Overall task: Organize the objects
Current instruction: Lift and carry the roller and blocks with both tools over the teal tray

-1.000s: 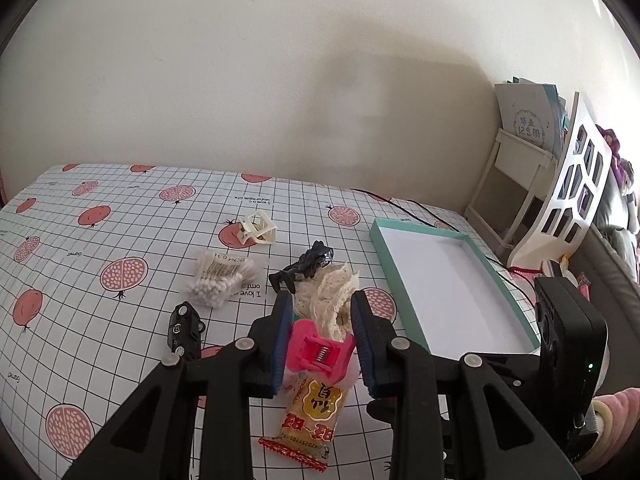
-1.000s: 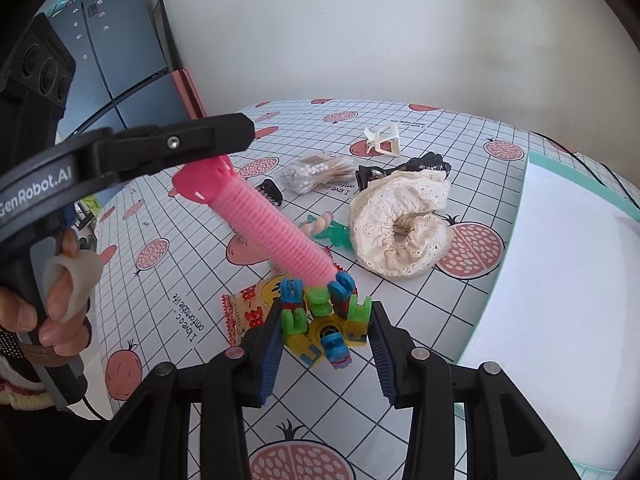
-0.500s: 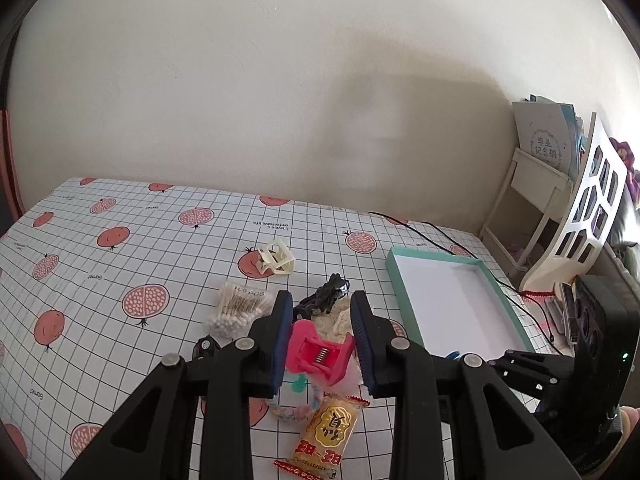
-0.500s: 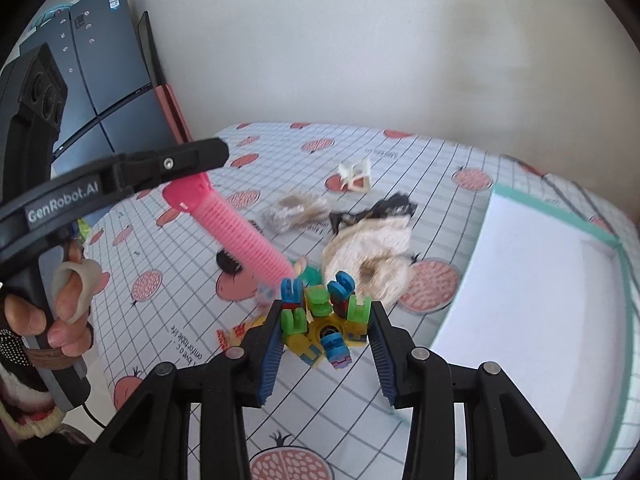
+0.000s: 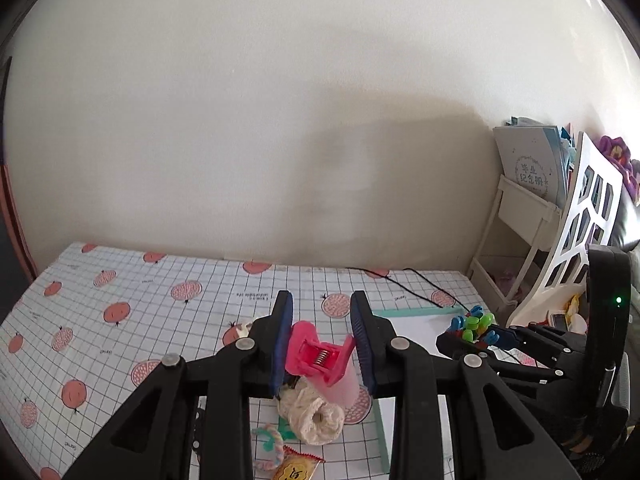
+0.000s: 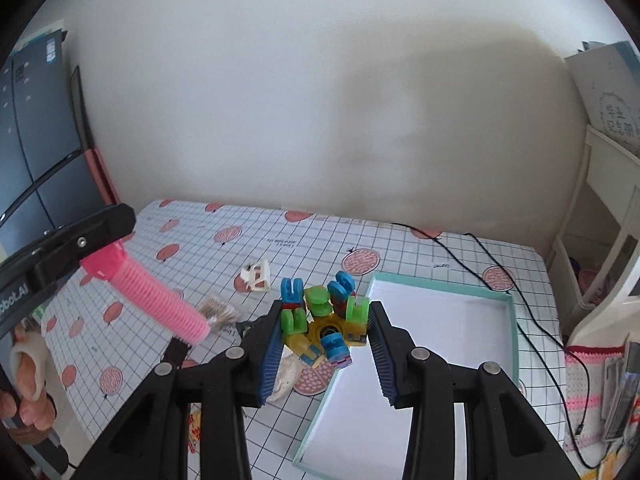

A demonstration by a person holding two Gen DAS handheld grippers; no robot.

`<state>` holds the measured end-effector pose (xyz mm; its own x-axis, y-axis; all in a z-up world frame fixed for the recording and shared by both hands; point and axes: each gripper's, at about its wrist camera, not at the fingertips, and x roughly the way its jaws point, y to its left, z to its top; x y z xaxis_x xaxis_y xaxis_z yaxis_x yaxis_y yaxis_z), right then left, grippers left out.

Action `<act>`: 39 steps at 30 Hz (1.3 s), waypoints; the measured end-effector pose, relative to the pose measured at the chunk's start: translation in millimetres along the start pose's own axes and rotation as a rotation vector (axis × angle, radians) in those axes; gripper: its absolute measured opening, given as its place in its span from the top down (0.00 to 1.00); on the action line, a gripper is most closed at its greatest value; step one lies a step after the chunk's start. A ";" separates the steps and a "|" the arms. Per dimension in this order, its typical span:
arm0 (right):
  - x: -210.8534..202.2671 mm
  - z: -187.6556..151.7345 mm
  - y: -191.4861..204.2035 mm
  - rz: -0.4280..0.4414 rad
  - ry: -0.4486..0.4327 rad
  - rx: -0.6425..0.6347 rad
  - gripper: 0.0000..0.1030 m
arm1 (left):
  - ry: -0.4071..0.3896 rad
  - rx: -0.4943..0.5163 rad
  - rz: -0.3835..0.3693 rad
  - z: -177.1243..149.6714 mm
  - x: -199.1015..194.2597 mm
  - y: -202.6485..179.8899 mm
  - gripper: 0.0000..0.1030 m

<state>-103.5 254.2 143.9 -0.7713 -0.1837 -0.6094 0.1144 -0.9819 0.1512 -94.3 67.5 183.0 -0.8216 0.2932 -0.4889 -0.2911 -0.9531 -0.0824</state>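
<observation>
Two items were lifted, none boxed yet: left gripper [image 5: 321,346] clamped pink hair roller [image 6: 154,298]; right gripper [image 6: 323,342] clamped toy-block cluster [image 6: 322,326] near empty teal tray [image 6: 440,292]. Scrunchie [image 5: 314,416], snack pkt [image 5: 294,468] etc. remained on table.

Pink hair roller [image 6: 154,302] with clip end is clamped in the left gripper [image 5: 322,344], angled downward. Multicoloured block toy [image 6: 322,322] is gripped in the right gripper [image 6: 324,354], above teal-rimmed tray [image 6: 440,296] edge.
</observation>
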 end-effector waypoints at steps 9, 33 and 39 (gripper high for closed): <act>-8.8 11.0 -49.0 -0.073 -0.057 0.189 0.58 | -0.038 -0.036 -0.039 19.7 6.9 -54.1 0.70; 100.1 -58.3 -148.4 -0.220 0.214 0.270 0.58 | 0.223 -0.022 -0.103 -42.5 148.4 -127.1 0.70; 109.6 -67.5 -155.8 -0.245 0.242 0.262 0.58 | 0.268 -0.076 -0.128 -55.5 178.1 -127.4 0.70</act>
<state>-163.6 383.9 1.0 -0.5832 0.0172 -0.8122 -0.2407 -0.9585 0.1526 -176.3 237.0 58.3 -0.6193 0.3909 -0.6809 -0.3378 -0.9155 -0.2183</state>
